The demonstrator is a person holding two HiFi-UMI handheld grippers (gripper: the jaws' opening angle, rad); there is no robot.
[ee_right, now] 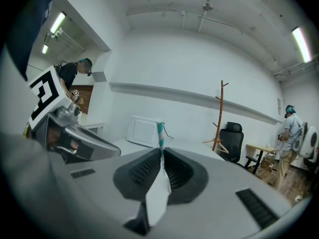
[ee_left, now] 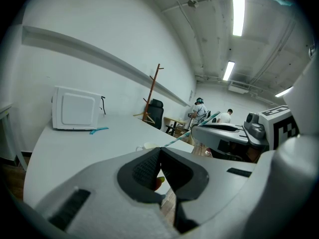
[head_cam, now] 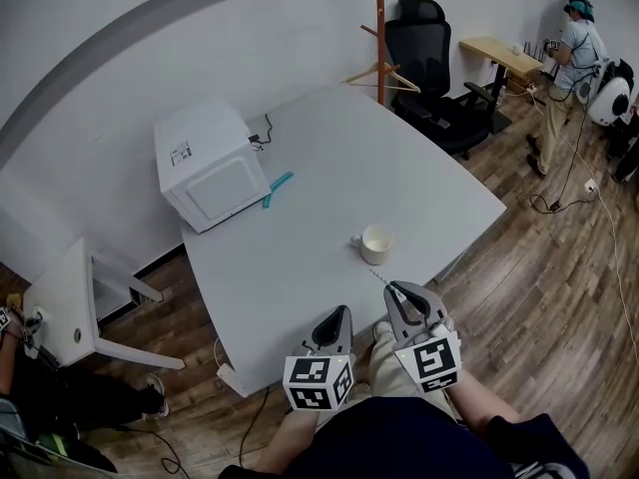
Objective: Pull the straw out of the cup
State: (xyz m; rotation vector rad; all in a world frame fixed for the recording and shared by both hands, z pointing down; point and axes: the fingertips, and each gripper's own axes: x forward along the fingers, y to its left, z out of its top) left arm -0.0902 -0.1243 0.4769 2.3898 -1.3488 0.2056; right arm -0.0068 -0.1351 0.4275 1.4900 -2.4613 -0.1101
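Observation:
A white cup (head_cam: 375,243) stands on the white table (head_cam: 300,267), near its front edge. My right gripper (head_cam: 391,288) hovers just in front of the cup, shut on a teal-and-white striped straw (head_cam: 378,278). The straw points toward the cup but stays clear of it. In the right gripper view the straw (ee_right: 160,133) sticks up from between the pads (ee_right: 144,171), its lower end flattened. My left gripper (head_cam: 339,310) hangs beside the right one with its jaws shut and nothing held. The left gripper view shows the cup (ee_left: 148,146) and the straw (ee_left: 175,140) ahead.
A white microwave (head_cam: 205,165) sits at the table's back left with a teal object (head_cam: 277,189) lying beside it. A wooden coat stand (head_cam: 379,38), a black office chair (head_cam: 429,58) and a person (head_cam: 574,58) are beyond the table. A small white side table (head_cam: 70,307) stands at left.

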